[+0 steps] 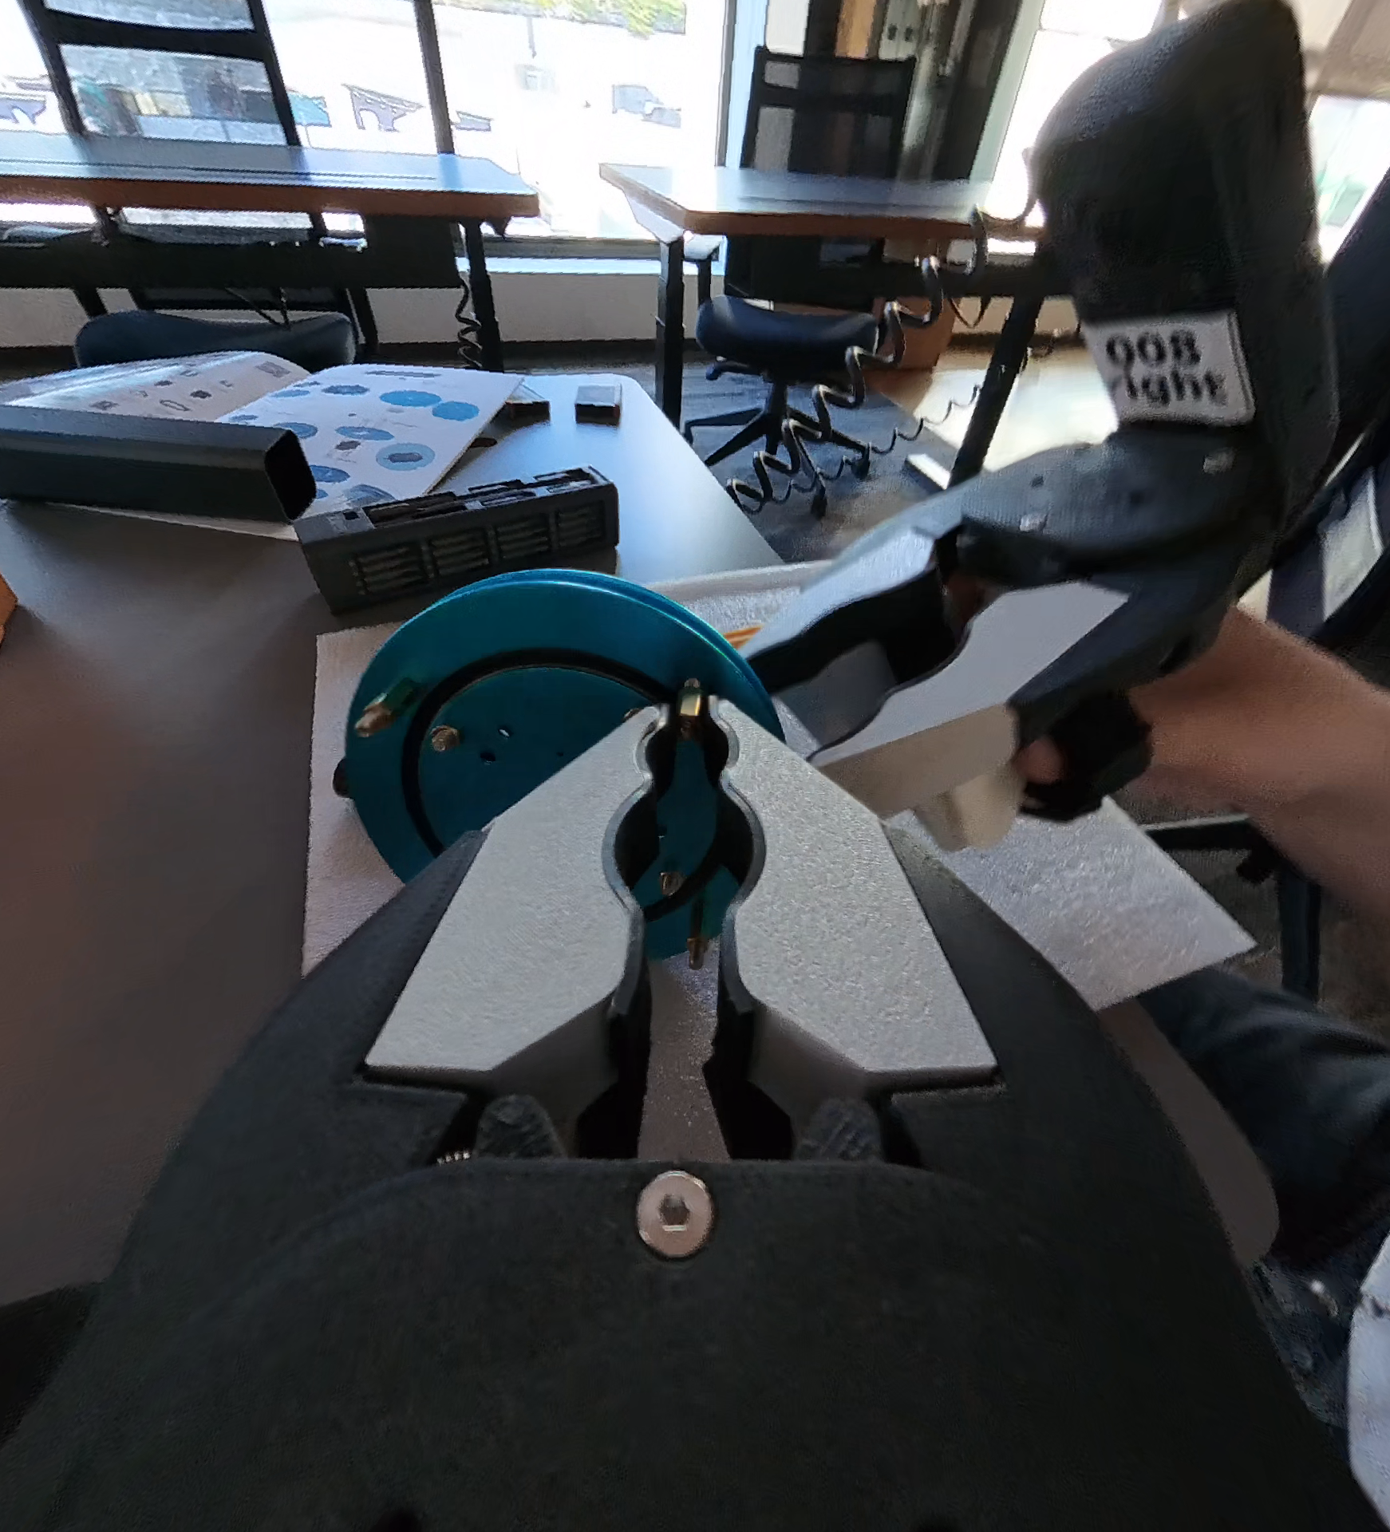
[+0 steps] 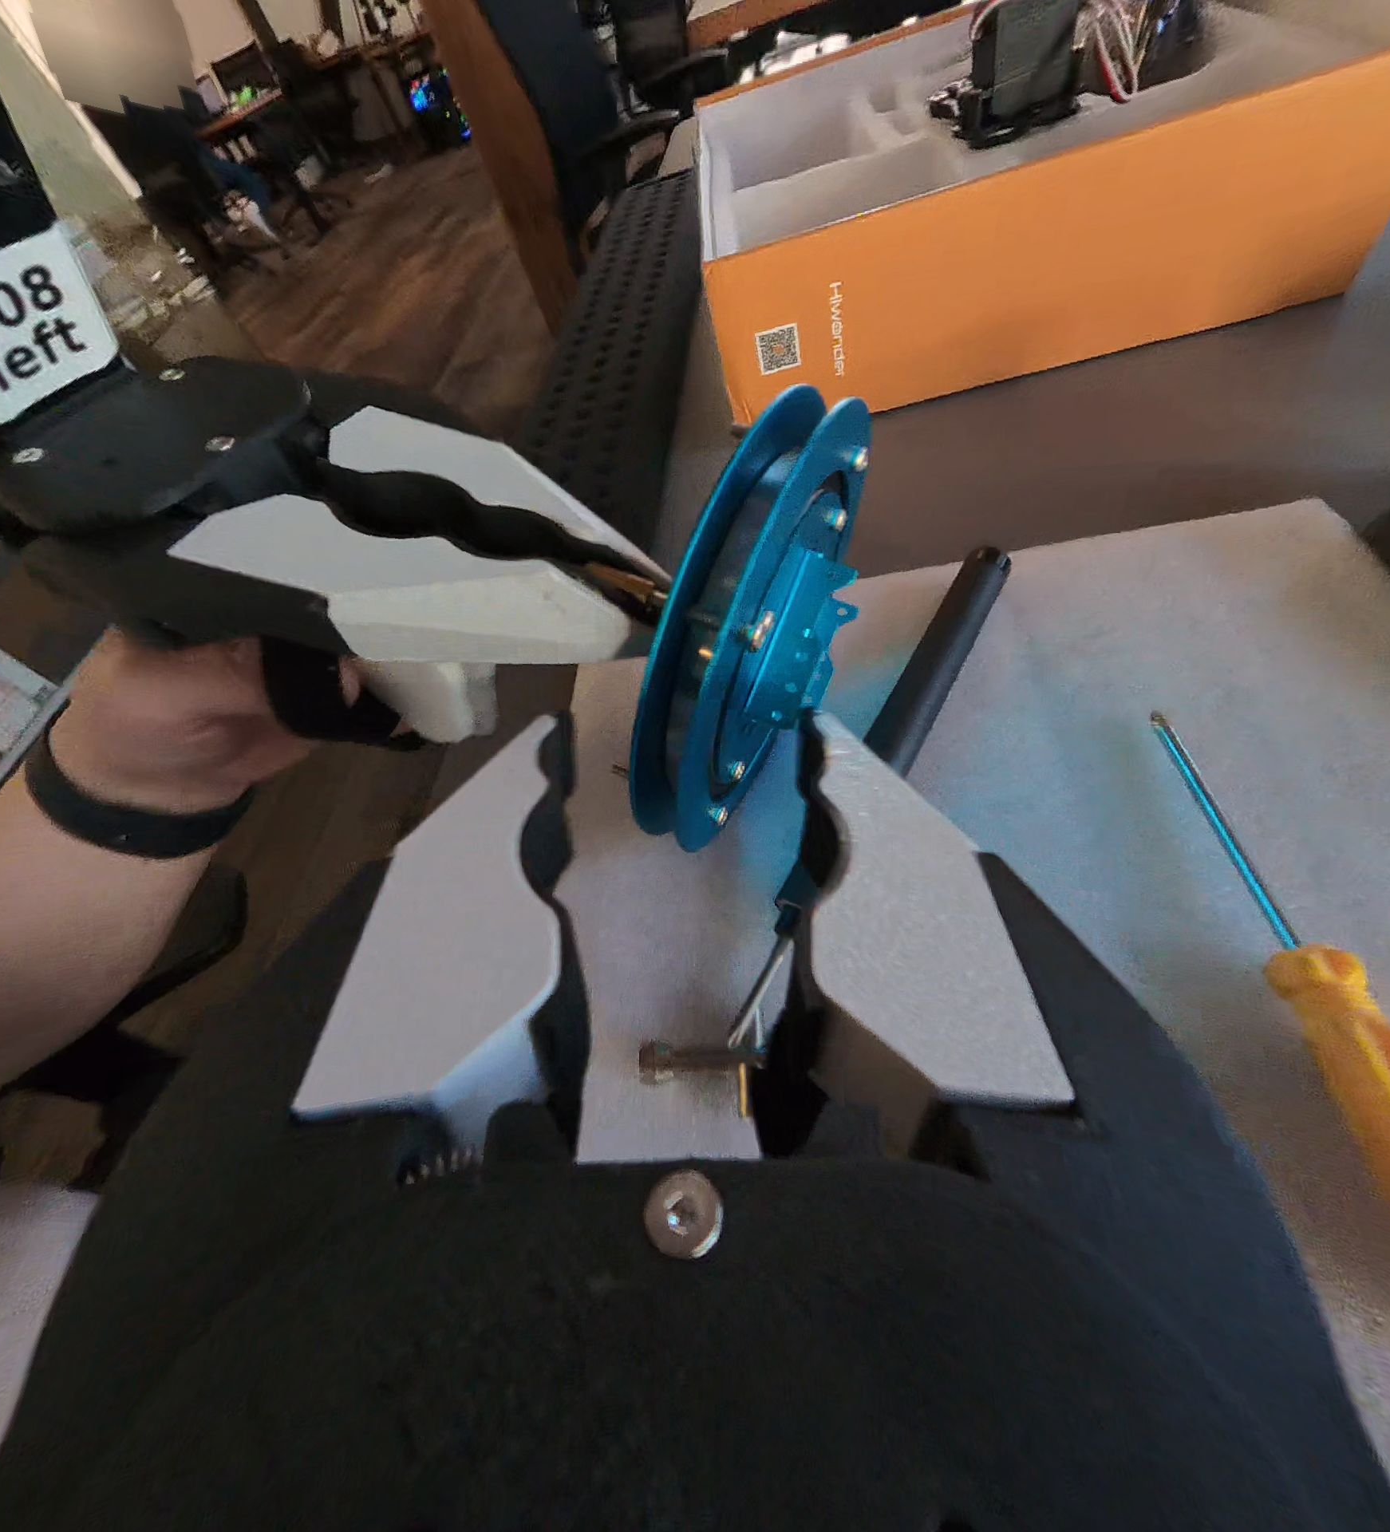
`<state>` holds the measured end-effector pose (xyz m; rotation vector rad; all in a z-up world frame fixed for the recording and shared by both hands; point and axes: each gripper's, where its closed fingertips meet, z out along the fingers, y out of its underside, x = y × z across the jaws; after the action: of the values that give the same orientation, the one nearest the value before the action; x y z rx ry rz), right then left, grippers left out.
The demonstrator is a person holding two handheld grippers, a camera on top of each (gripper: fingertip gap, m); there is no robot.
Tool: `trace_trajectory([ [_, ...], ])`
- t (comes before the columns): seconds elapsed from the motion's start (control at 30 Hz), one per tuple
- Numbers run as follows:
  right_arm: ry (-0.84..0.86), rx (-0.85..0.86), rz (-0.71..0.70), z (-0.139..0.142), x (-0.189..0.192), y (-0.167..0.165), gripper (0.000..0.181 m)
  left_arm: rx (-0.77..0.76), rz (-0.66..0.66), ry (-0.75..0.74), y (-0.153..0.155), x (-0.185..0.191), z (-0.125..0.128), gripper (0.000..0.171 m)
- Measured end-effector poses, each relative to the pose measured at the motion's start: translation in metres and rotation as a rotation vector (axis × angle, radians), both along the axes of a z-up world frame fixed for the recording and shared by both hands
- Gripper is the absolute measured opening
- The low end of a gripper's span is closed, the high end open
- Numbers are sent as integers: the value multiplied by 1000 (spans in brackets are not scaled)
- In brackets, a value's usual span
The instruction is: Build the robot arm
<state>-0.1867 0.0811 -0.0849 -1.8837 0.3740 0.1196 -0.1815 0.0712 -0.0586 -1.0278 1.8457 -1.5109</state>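
Tabletop (image 1: 136, 746) first, grey and broad, with a white foam sheet (image 2: 1172, 663) spread over its near end. Beyond that sits an orange cardboard box (image 2: 1048, 249), open-topped, with white foam trays inside. On the far side of the table lie a long black tube (image 1: 128, 464), a vented black case (image 1: 459, 539) and some printed sheets (image 1: 393, 423) with blue shapes.

Upright on its edge over the foam stands the blue metal wheel (image 1: 509, 705), two flanged discs joined by brass standoffs, with a blue bracket bolted to the face turned toward my right tongs.

My left gripper (image 1: 687, 717) is pinched shut on one brass standoff (image 1: 692, 705) at the wheel's rim; the fingertips nearly meet around it. My right gripper (image 2: 679, 734) stands spread wide, holding nothing, one finger (image 2: 882, 829) just beside the wheel's bracket side and the other finger on the wheel's opposite side.

On the foam to my right lies a screwdriver (image 2: 1338, 1036) with an orange handle and a thin blue shaft. A black rod (image 2: 940, 655) rests behind the wheel. Between my right fingers lies a small loose bolt (image 2: 692, 1061), with thin wires (image 2: 762, 995) just beside it.
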Motion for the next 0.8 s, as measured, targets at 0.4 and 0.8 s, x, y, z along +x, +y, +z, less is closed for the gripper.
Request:
trace_trajectory([
  [0.4, -192, -76, 130, -5, -1, -2, 35, -105, -76, -15, 86, -4, 0, 56],
  [0.8, -349, -126, 211, 0, -13, 11, 15, 862, -522, -49, 59, -16, -14, 34],
])
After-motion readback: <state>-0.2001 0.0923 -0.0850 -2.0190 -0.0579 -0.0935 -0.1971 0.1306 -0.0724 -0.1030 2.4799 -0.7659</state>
